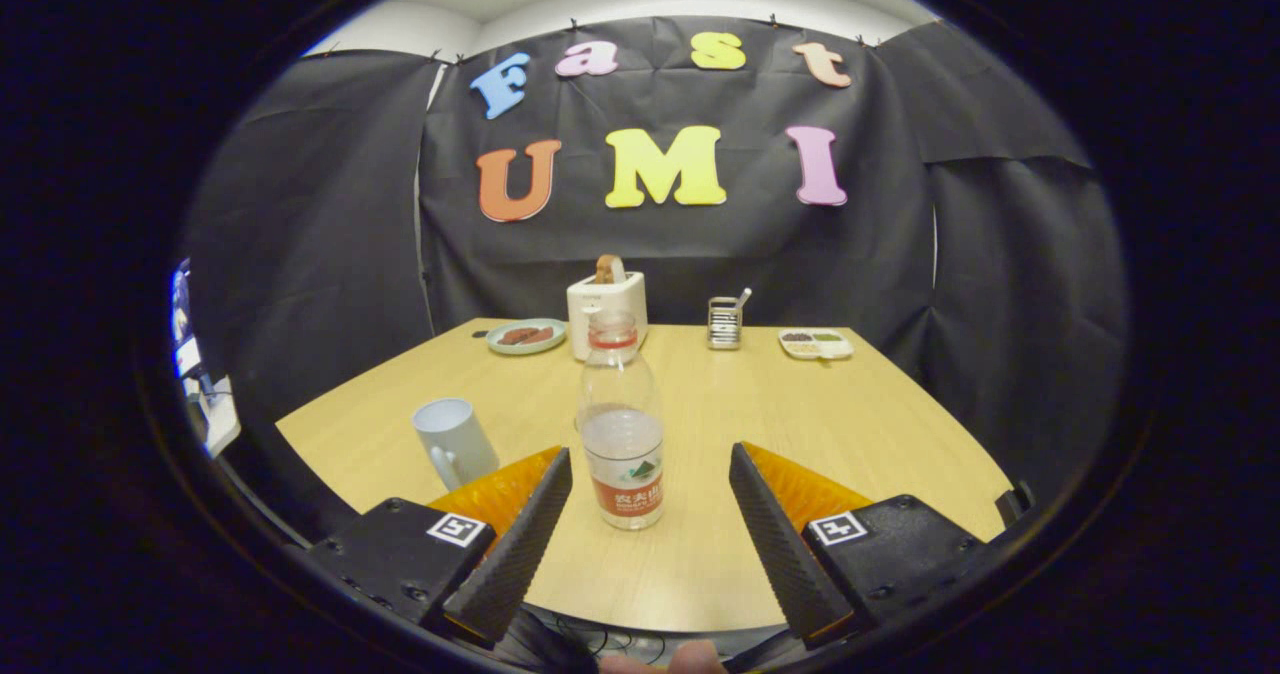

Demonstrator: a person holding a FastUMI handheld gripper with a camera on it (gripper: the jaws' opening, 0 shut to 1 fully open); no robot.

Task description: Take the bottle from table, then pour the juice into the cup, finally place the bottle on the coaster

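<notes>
The gripper (pixel 650 459) is spread wide, with the upright bottle (pixel 621 424) standing on the table (pixel 850 424) between its fingers but nearer the left one, touching neither, while a white cup (pixel 453 441) stands left of it and a toaster (pixel 606 312) sits far behind.

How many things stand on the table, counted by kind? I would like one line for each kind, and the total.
Bottle, between the open tool's fingers: 1
Cup: 1
Toaster: 1
Plate with food: 1
Divided tray: 1
Metal rack: 1
Total: 6
</notes>
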